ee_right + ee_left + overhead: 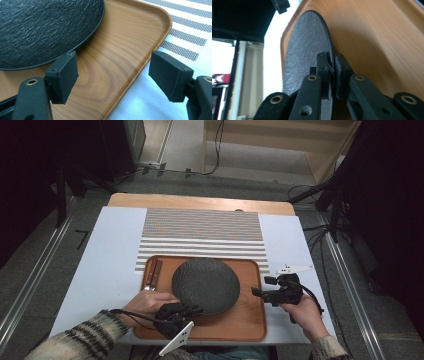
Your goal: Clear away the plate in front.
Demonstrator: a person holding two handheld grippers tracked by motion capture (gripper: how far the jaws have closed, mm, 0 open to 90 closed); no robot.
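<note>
L gripper (332,72) pinches dark plate (205,285) rim at its 7 o'clock, plate on wooden tray (250,320); keep grip deep & level. R gripper (112,72) open at tray's 3 o'clock, empty

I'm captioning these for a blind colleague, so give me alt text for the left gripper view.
The left hand-held gripper has its two black jaws closed on the thin rim of a round, rough-textured black plate, one jaw on each face. Behind the plate lies a brown wooden tray with a raised edge, all seen tilted sideways.
</note>
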